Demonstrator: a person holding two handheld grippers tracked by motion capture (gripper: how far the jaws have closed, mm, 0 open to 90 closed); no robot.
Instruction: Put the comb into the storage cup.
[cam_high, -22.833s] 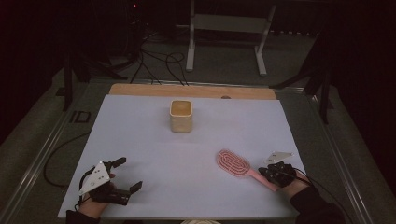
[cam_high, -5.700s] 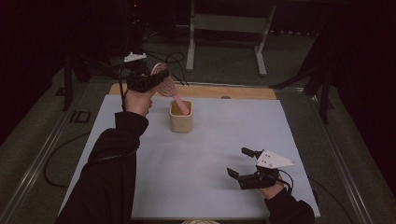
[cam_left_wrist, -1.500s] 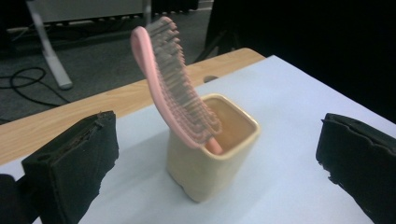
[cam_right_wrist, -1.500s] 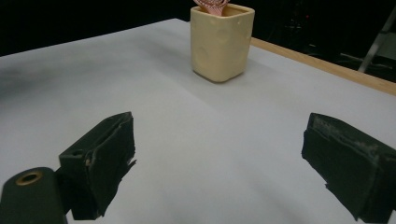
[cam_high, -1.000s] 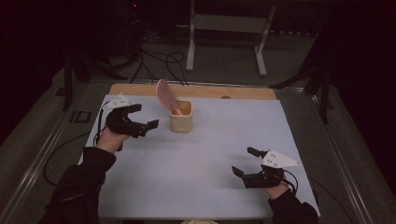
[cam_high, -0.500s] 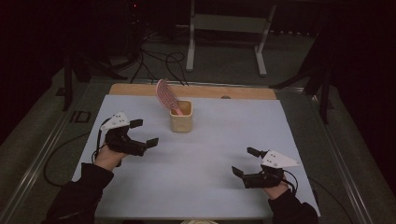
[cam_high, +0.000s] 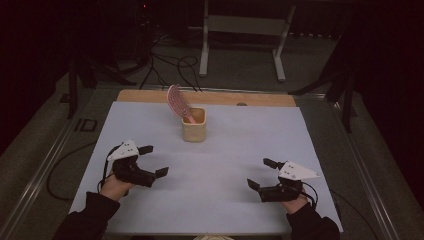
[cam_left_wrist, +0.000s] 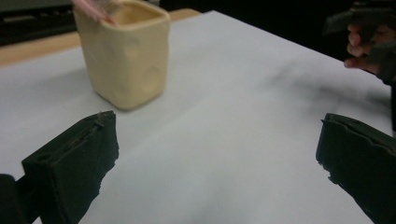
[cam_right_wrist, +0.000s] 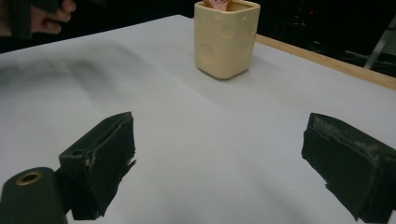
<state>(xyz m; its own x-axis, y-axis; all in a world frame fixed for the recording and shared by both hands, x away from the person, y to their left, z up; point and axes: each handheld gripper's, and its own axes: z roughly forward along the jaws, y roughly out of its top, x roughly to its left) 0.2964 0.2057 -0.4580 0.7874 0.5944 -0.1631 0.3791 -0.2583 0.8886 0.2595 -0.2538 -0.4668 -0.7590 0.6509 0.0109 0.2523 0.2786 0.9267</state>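
A pink hairbrush (cam_high: 177, 102) stands handle-down in a cream square cup (cam_high: 194, 124) near the table's far middle, its head leaning back and left. The cup (cam_left_wrist: 123, 49) appears ahead of the left gripper's jaws, and the cup (cam_right_wrist: 226, 36) also stands beyond the right gripper's jaws. My left gripper (cam_high: 154, 161) rests low on the near left of the white table, open, nothing between its jaws. My right gripper (cam_high: 261, 173) sits at the near right, open too, with nothing in it.
The white table sheet (cam_high: 225, 150) ends at a wooden strip (cam_high: 260, 99) along the far edge. Cables and a metal stand (cam_high: 240, 30) lie on the dark floor beyond. A rail (cam_high: 45, 165) runs along the table's left side.
My left gripper has drawn back from beside the cup toward the near left of the table, staying open. The brush stays in the cup. The right gripper has barely moved.
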